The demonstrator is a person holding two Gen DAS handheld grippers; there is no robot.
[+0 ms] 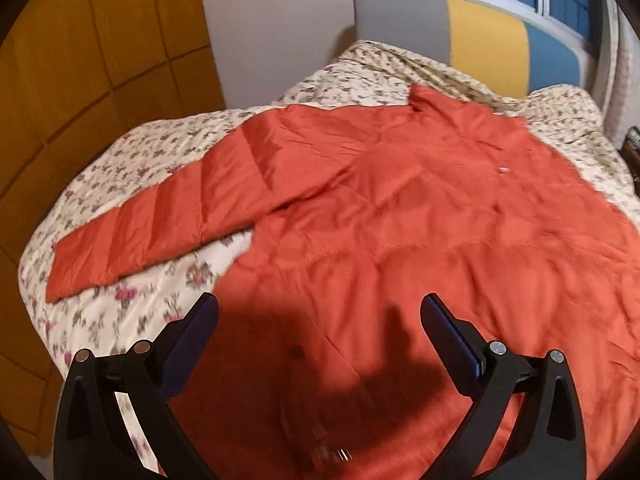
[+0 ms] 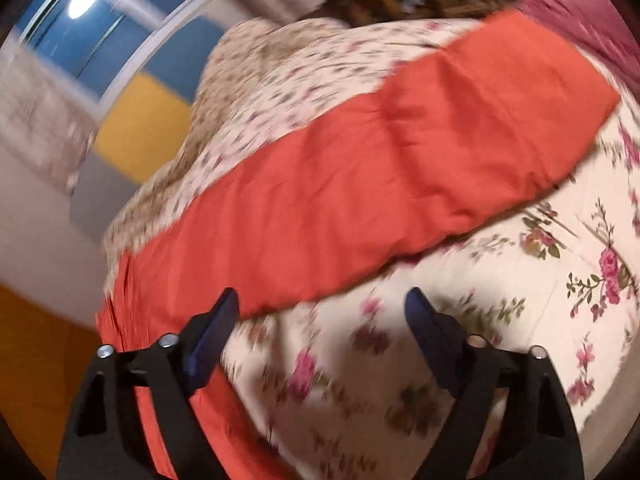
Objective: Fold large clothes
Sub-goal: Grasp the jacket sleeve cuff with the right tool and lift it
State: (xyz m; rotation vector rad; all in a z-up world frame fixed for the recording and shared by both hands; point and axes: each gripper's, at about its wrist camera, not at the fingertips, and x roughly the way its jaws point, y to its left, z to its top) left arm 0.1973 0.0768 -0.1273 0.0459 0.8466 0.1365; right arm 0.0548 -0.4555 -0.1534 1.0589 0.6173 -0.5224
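An orange quilted jacket [image 1: 400, 216] lies spread flat on a bed covered with a floral quilt [image 1: 132, 160], its collar toward the grey, yellow and blue headboard [image 1: 480, 36]. In the left wrist view one sleeve [image 1: 160, 220] stretches out across the quilt toward the wooden wardrobe [image 1: 80, 60], while the body of the jacket fills the middle and near part of the bed. The left gripper [image 1: 320, 308] hovers above the jacket's lower body with its fingers [image 1: 200, 332] spread wide and nothing between them — its shadow falls on the fabric below. The right wrist view is blurred; the right gripper [image 2: 322, 302] also has its fingers [image 2: 216, 328] wide apart and empty, over the floral quilt just beside the jacket's other sleeve [image 2: 400, 168], which lies stretched across the bed.
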